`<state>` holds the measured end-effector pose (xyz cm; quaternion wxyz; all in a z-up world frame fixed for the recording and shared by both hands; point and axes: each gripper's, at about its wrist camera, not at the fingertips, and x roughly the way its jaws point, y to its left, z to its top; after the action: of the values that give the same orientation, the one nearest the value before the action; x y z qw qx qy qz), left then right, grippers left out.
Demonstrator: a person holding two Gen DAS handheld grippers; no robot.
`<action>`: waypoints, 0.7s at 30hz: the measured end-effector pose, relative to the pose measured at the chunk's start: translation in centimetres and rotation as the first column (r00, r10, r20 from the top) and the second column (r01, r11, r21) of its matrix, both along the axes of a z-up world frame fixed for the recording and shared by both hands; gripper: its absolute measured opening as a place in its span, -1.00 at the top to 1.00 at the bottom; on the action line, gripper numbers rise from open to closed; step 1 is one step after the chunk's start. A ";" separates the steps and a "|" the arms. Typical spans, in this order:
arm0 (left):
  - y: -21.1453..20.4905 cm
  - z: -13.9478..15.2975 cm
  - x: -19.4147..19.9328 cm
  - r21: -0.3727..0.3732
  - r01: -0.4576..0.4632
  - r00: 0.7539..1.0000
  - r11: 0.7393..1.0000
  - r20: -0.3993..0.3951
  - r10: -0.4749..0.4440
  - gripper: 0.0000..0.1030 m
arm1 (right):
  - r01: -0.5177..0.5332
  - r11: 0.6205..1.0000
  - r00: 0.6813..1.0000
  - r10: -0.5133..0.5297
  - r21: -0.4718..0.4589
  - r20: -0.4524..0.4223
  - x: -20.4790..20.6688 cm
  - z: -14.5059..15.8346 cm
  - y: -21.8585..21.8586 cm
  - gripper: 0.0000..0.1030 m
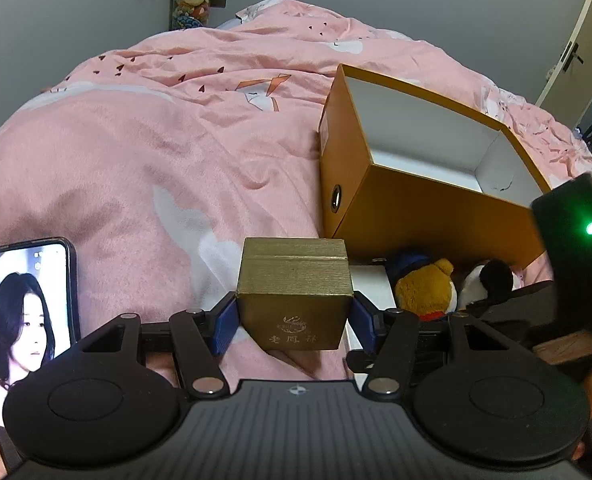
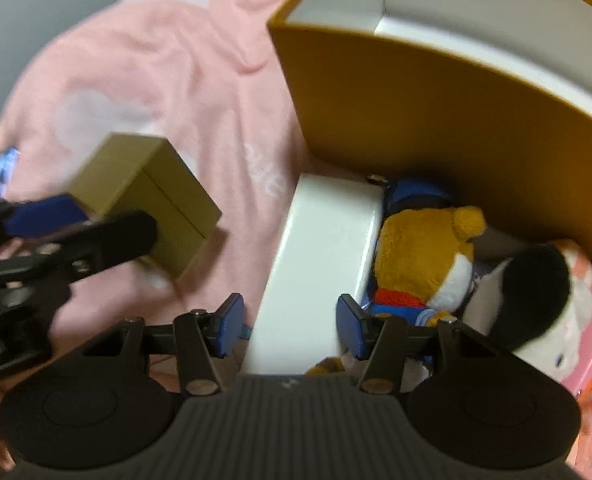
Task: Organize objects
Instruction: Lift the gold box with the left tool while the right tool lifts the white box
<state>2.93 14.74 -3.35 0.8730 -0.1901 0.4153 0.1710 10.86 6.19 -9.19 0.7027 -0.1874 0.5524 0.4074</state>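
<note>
Pink duvet (image 1: 143,152) over bed, grey wall (image 1: 75,4), orange box (image 1: 424,200) open

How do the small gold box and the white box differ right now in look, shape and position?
The gold box is compact and nearly cube-shaped, with ribbed metallic card and printed characters; the white box is longer, flat-sided, plain and glossy. The gold box sits clamped in the left gripper, apart from the plush toys; the white box lies on the pink bedding, pressed against the orange bear plush. Both lie near the large orange box.
</note>
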 end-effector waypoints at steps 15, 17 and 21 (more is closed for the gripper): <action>0.8 -0.7 0.2 -0.020 0.011 1.000 1.000 0.005 -0.011 -0.30 | 0.003 0.997 0.998 0.002 -0.080 0.063 0.6 -2.1 2.0 -0.31; 0.6 -0.6 0.2 -0.017 0.009 1.000 1.000 0.007 -0.008 -0.30 | 0.020 0.999 1.000 -0.020 -0.037 0.022 0.9 -1.1 0.9 -0.31; 0.1 0.0 0.0 -0.008 0.008 1.000 1.000 0.023 -0.008 -0.30 | 0.053 0.997 0.998 -0.052 0.063 -0.023 1.1 1.4 -1.7 -0.29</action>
<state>2.94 14.88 -3.33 0.8777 -0.1939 0.4065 0.1637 12.00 4.47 -7.83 0.7127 -0.1460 0.5514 0.4082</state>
